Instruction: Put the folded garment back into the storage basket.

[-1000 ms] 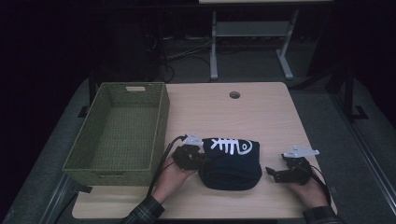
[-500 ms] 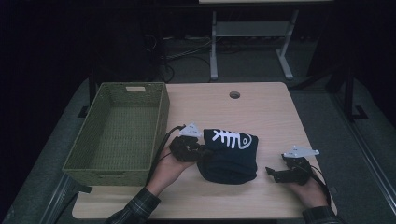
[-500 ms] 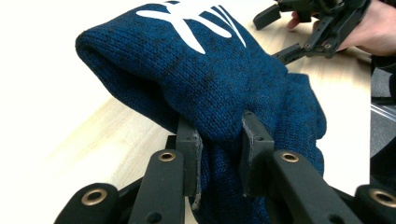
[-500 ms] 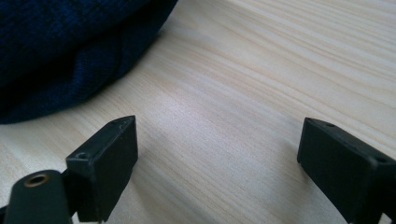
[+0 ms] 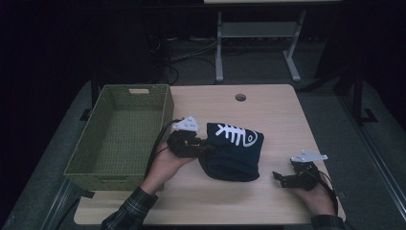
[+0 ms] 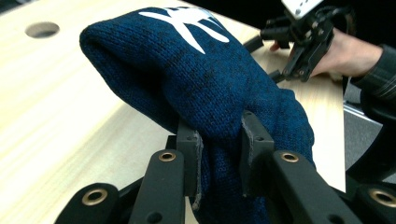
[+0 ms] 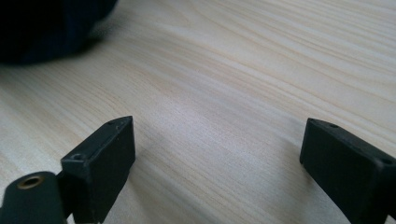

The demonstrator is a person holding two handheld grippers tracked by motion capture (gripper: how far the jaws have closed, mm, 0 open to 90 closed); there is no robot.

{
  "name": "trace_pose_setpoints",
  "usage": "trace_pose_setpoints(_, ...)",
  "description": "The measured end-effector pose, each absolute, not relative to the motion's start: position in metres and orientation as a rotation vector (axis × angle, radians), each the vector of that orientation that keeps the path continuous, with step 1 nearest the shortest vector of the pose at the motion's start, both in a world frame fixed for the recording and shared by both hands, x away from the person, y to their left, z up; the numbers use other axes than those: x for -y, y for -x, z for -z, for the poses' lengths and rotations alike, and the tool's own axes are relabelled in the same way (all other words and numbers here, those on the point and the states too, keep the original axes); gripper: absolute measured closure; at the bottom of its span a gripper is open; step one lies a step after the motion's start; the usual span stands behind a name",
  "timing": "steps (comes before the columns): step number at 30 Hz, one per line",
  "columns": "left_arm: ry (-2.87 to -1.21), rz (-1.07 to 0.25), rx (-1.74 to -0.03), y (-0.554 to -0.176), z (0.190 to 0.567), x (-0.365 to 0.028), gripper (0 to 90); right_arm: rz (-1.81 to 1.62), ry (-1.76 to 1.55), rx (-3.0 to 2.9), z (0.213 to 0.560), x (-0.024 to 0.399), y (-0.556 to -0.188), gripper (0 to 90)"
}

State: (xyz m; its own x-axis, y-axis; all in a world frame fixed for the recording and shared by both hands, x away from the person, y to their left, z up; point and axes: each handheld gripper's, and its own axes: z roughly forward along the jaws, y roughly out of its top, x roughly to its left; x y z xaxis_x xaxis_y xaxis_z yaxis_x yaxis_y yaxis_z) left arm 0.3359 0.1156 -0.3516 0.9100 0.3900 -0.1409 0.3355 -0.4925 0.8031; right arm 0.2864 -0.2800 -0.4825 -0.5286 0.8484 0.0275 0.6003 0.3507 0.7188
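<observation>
1. High view: the left gripper (image 5: 203,148) pinches the hat (image 5: 234,153) at its left edge, beside the basket (image 5: 81,167); the person should lift it clear of the rim first
2. Left gripper view: the jaws clamp a fold of knit
3. Right gripper view: the right gripper (image 7: 217,154) stands wide and empty above the table (image 7: 261,70), the hat well apart

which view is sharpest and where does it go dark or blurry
Left gripper view: sharp and bright on the blue knit hat, softer toward the right gripper. Right gripper view: the table grain blurs far off, the hat a dark blur. High view: dim, surroundings nearly black.
</observation>
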Motion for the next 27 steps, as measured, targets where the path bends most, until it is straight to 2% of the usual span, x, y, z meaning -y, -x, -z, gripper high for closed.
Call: trace_pose_setpoints(27,-2.009,-0.172,-0.557,-0.334,0.307,-0.179,73.3,-0.986,-1.278,-2.269,0.482,0.280,-0.286,10.1)
